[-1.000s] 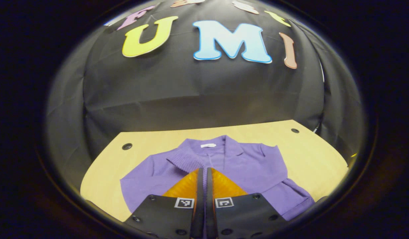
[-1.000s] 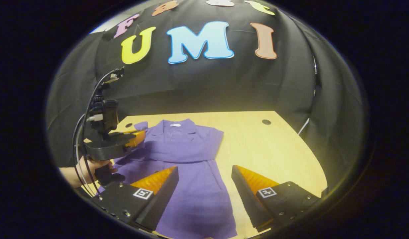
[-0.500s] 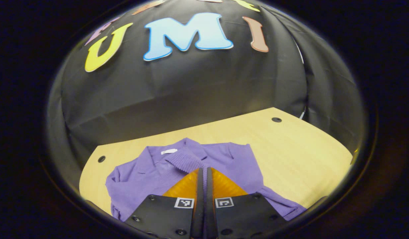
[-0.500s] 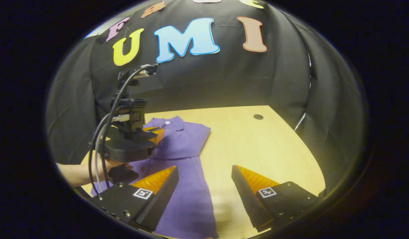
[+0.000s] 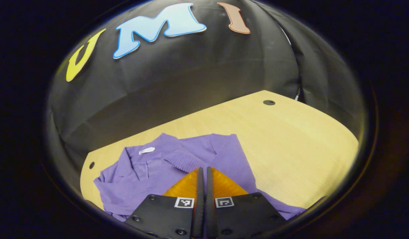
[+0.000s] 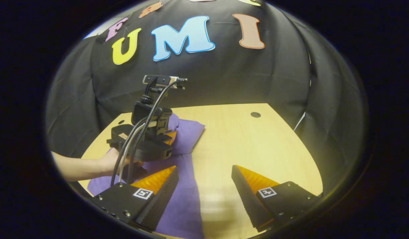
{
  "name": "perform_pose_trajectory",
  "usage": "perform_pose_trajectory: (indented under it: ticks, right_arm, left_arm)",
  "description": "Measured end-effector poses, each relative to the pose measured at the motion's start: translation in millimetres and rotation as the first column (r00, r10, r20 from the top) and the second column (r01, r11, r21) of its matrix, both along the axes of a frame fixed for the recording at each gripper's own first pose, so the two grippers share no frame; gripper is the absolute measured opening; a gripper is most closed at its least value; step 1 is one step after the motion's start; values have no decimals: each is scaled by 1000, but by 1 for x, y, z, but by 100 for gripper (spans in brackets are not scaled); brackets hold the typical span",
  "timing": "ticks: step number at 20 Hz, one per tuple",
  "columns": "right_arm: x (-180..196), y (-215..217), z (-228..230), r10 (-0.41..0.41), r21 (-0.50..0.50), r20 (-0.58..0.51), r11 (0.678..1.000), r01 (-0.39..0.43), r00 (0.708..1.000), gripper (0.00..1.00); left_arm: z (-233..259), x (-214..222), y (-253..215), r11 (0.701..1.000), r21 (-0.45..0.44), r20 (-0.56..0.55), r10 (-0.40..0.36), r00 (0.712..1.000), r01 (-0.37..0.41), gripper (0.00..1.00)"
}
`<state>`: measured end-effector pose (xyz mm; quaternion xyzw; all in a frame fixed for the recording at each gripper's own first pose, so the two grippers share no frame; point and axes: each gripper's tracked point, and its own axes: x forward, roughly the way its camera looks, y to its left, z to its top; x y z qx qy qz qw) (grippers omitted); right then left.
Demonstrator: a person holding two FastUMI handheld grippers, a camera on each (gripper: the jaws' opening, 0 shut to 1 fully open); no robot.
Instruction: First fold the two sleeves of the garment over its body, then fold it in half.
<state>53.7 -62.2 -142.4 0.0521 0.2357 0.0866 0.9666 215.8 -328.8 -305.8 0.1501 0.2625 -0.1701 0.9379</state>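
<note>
Since a second ago the left gripper [image 5: 203,171], clamped on the sleeve [image 5: 187,161], has carried it across the purple garment [image 6: 187,132] (at 10 o'clock of the gaping right gripper [image 6: 204,181]) on the table [image 6: 257,146].

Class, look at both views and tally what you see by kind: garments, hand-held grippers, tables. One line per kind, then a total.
Purple garment: 1
Hand-held grippers, left and right: 2
Wooden table: 1
Total: 4
</note>
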Motion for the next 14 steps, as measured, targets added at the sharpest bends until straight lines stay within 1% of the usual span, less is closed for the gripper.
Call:
perform_pose_trajectory:
  ticks: [2, 3, 4, 6, 7, 8, 9, 11, 12, 13, 14]
  right_arm:
    - [0, 2, -1, 15, 8, -5, 1000, -15, 1000, 99]
    - [0, 4, -1, 21, 9, -1, 1000, -21, 1000, 99]
    - [0, 5, 1, 25, 7, 5, 1000, -25, 1000, 99]
    - [-2, 8, 1, 22, -7, 12, 1000, -22, 1000, 99]
    - [-3, 10, 3, 16, -12, 19, 1000, -15, 1000, 99]
    - [-5, 12, 4, 5, -19, 23, 1000, -4, 1000, 99]
    - [-8, 13, 4, -10, -26, 25, 1000, 10, 1000, 99]
    - [-16, 17, 7, -41, -29, 31, 999, 42, 999, 99]
    - [-21, 21, 7, -52, -32, 30, 998, 53, 998, 99]
    - [-26, 25, 6, -62, -36, 29, 997, 63, 998, 99]
    - [-32, 28, 5, -73, -35, 29, 997, 74, 997, 99]
  left_arm:
    - [-1, -5, 0, 1000, -10, -16, -3, 1000, 3, 11]
    - [1, -7, -3, 1000, -18, -19, -15, 1000, 15, 20]
    - [5, -11, -4, 999, -27, -17, -26, 1000, 25, 22]
    - [13, -19, -4, 998, -41, -16, -52, 999, 52, 37]
    - [17, -25, -5, 996, -54, -14, -74, 997, 73, 39]
    - [22, -31, -4, 994, -61, -10, -88, 996, 87, 45]
    - [28, -38, -2, 992, -72, -5, -102, 995, 102, 55]
    - [44, -53, 8, 989, -94, 12, -116, 993, 117, 66]
    - [51, -62, 15, 987, -108, 20, -116, 993, 117, 69]
    - [59, -71, 22, 985, -125, 27, -116, 993, 119, 79]
    - [65, -81, 32, 983, -137, 34, -117, 993, 121, 80]
